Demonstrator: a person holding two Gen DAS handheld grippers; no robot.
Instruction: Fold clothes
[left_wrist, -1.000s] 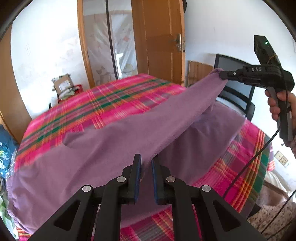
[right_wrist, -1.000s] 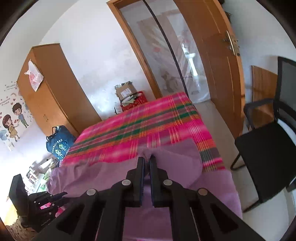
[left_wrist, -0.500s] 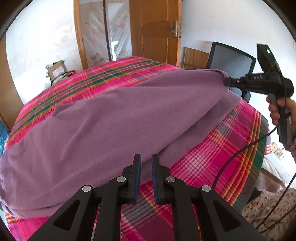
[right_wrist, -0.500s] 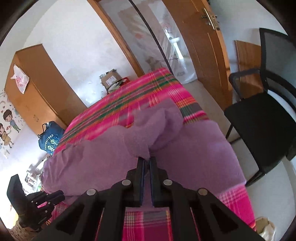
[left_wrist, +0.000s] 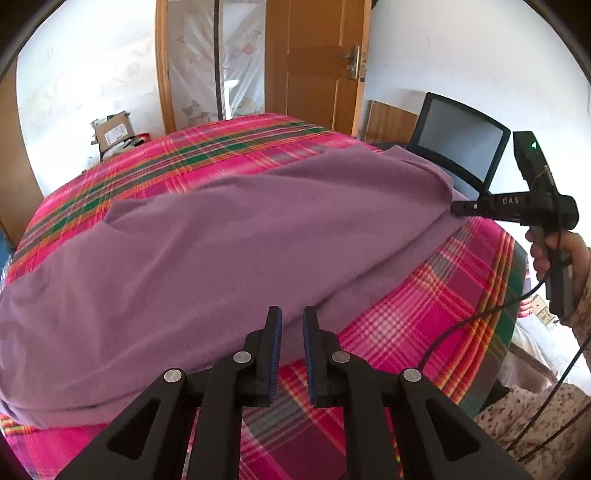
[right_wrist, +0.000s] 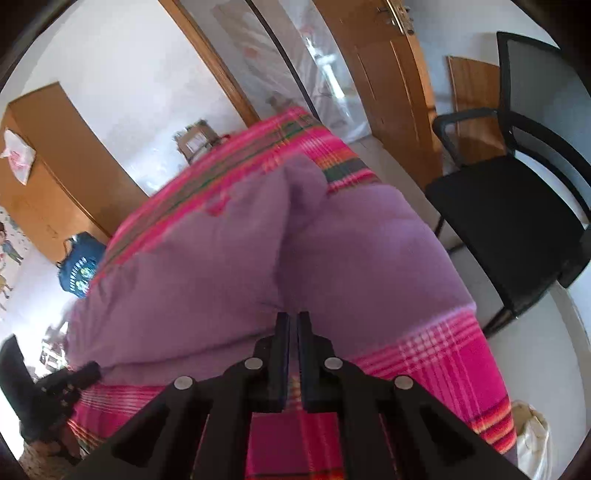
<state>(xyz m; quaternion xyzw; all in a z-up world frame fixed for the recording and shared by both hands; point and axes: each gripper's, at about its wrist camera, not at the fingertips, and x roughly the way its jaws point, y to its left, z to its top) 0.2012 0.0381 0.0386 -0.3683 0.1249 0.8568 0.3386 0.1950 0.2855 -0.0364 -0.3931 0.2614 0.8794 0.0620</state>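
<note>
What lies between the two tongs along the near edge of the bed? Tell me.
The purple garment spans the whole stretch from the left tongs to the right tongs, lying on the plaid bedspread; the left wrist view shows it.

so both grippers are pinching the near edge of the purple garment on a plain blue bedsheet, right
Not quite: the bedsheet is not plain blue; it is pink plaid with green and orange stripes, as the left wrist view shows. The rest holds: the left gripper and the right gripper each have their jaws closed on the near edge of the purple garment.
</note>
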